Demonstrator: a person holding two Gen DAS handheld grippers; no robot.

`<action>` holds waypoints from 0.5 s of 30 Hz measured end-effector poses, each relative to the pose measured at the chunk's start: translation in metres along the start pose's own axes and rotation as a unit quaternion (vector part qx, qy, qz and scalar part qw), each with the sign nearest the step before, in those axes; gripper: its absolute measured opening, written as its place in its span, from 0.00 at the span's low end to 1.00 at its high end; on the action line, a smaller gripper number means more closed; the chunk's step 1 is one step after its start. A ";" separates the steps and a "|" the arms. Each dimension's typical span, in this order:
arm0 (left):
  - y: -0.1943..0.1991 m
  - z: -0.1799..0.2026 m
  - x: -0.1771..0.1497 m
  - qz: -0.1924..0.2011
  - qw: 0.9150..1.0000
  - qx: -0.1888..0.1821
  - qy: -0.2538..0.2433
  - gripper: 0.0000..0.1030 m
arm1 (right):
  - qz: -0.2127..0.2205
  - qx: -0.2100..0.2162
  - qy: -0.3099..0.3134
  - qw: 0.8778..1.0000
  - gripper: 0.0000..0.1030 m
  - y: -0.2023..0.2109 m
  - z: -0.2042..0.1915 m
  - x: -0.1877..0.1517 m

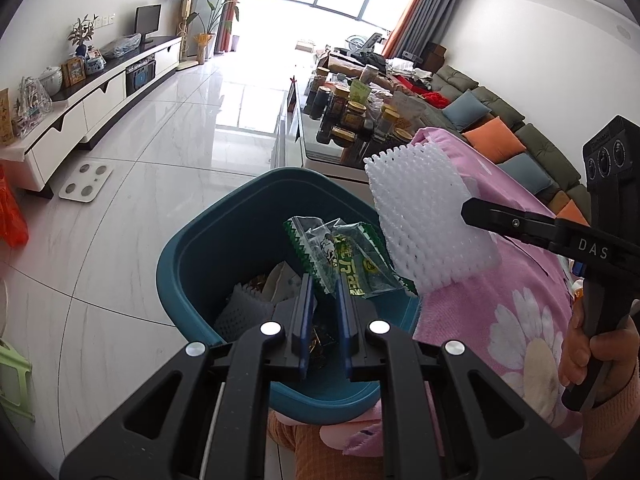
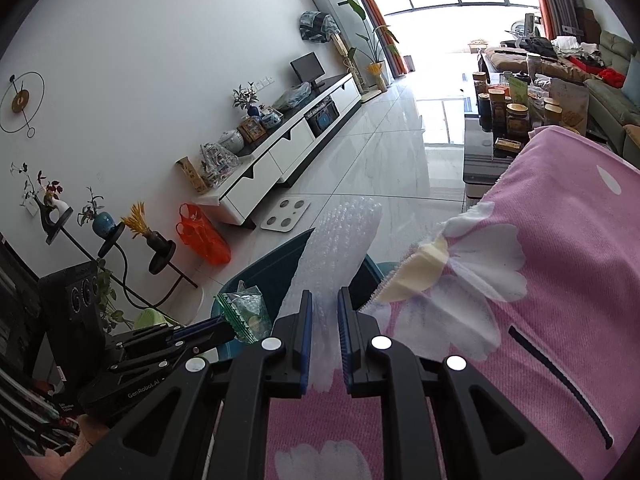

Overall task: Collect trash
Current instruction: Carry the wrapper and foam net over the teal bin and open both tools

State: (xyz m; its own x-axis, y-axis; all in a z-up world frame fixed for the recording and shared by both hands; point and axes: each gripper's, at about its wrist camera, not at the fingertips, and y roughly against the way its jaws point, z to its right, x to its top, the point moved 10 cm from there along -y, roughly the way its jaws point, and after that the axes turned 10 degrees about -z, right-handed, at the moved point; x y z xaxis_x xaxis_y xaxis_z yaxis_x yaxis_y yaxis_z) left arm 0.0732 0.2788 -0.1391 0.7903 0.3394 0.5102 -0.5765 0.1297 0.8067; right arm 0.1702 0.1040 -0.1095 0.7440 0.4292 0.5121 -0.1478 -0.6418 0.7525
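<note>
My left gripper [image 1: 325,286] is shut on a green and clear plastic wrapper [image 1: 344,256] and holds it over the teal trash bin [image 1: 200,264]. The bin holds a white foam net piece [image 1: 244,310] and other wrappers. My right gripper [image 2: 325,300] is shut on a white foam net sleeve [image 2: 340,236], also seen in the left wrist view [image 1: 424,216], held just right of the bin above the pink flowered cloth [image 2: 560,280]. In the right wrist view the left gripper [image 2: 224,330] with the wrapper [image 2: 244,312] sits at the lower left over the bin [image 2: 272,272].
A dark coffee table [image 1: 320,152] crowded with jars stands beyond the bin. A sofa with cushions [image 1: 500,136] runs along the right. A white TV cabinet [image 1: 92,108], a bathroom scale [image 1: 85,181] and an orange bag [image 2: 202,234] lie on the left. Glossy tiled floor lies between.
</note>
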 end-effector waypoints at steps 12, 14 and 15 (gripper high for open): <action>-0.026 -0.013 0.003 -0.015 0.999 -0.001 0.028 0.24 | -0.032 0.003 -0.001 0.999 0.23 -0.028 -0.011 -0.003; -0.030 -0.014 0.004 -0.015 0.999 -0.003 0.032 0.28 | -0.032 0.004 -0.003 0.999 0.23 -0.029 -0.009 -0.004; -0.032 -0.015 0.005 -0.016 0.999 -0.001 0.034 0.28 | -0.032 0.005 -0.006 0.999 0.24 -0.028 -0.009 -0.005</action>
State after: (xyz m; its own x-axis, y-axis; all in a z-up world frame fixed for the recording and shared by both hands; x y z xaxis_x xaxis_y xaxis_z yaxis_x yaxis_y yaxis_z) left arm 0.0925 0.2902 -0.1674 0.7925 0.3977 0.4624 -0.5516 0.1440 0.8216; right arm 0.1651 0.1253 -0.1289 0.7590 0.4621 0.4587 -0.0931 -0.6203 0.7788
